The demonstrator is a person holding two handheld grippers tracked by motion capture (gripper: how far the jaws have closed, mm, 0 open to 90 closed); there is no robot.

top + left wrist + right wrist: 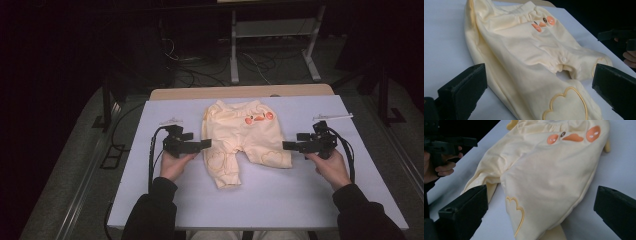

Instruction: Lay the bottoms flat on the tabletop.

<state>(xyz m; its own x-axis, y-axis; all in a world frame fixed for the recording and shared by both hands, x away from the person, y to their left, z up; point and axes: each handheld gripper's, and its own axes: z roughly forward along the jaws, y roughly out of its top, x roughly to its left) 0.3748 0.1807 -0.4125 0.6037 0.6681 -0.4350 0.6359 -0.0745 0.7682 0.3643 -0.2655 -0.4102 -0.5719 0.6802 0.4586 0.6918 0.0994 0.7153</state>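
Note:
A pair of pale yellow baby trousers [242, 140] lies flat in the middle of the white table [310, 200], waistband away from me, with an orange duck face near the waist and a heart outline on each knee. My left gripper [206, 145] is open at the trousers' left edge, jaws pointing right at the cloth [529, 62]. At the right leg's cuff my right gripper [286, 146] is open too, jaws pointing left, with the trousers [549, 175] between and beyond them. Neither holds anything.
Two thin white strips lie on the table, one behind the left gripper [170, 121] and one behind the right [334, 117]. Beyond the table's far edge stand a metal frame [272, 45] and loose cables on a dark floor.

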